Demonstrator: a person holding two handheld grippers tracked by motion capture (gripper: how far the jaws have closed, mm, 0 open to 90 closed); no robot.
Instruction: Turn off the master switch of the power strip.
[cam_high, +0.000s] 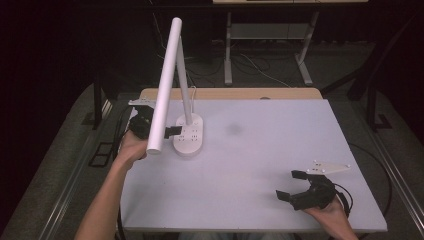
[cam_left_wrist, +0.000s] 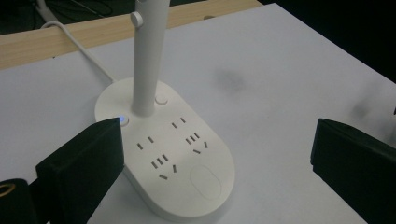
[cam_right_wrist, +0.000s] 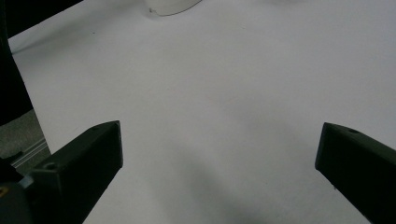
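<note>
At centre-left of the high view, the left gripper (cam_high: 170, 131), jaws apart, faced the desk lamp's socket base (cam_left_wrist: 164, 148) near its lit button (cam_left_wrist: 123, 120), seemingly to press it, while the right gripper (cam_high: 291, 184) waited, jaws apart, lower right.

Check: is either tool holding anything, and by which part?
Nothing held. Left tool is open beside the lamp base; right tool is open over bare table.

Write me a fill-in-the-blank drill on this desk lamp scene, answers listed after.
1. The desk lamp stands on an oval base with built-in ____.
2. The small light beside the lamp's stem glows ____.
3. The left tongs, nearest the base, are ____.
4. The right tongs hover over a bare part of the white ____.

Answers: sockets; blue; open; table
</note>
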